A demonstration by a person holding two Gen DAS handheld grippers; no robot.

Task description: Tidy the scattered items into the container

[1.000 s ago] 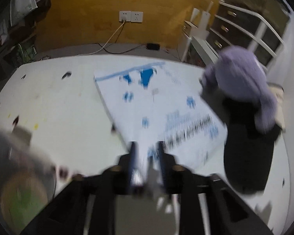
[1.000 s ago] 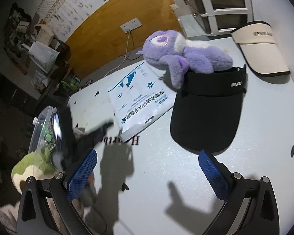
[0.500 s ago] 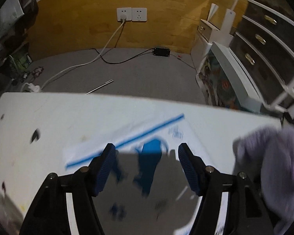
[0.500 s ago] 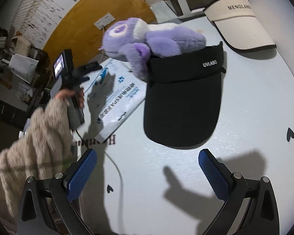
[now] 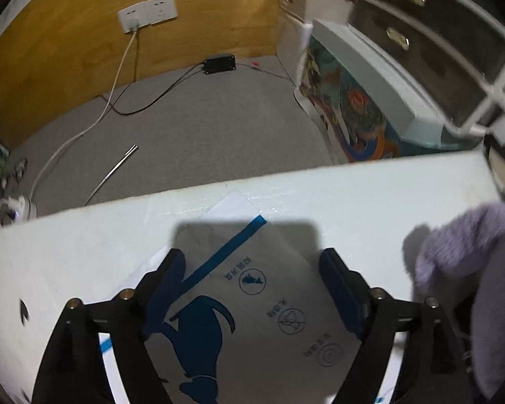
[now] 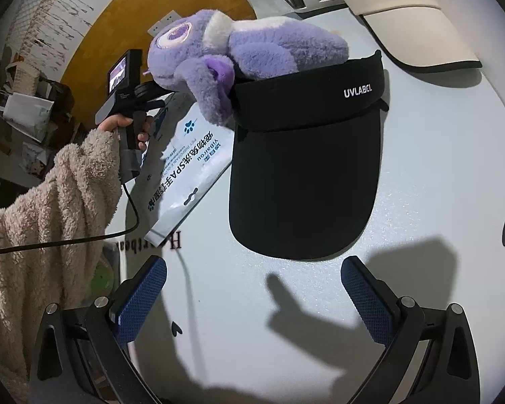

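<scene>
- Two grippers hover over the white table (image 6: 421,175); the left gripper (image 5: 252,289) has its jaws opening, nothing pressed between them, with the flat white pouch (image 5: 262,303) lying under and between the fingers.
- Right gripper (image 6: 252,299) is spread wide and empty, just short of the black visor (image 6: 303,181).
- Purple plush toy (image 6: 252,50) rests on the visor's band and overlaps the pouch's far end; a cream visor (image 6: 410,23) lies well apart.
- Container: only a blurred edge shows behind the fuzzy sleeve (image 6: 50,222), so I cannot place it exactly.
- Risk: the pouch lies flat and slick, so the fingers may skate over it.
- Risk: dragging the pouch could tug the plush off the visor.
- Risk: the trailing cable (image 6: 84,235) could snag the pouch's corner.
</scene>
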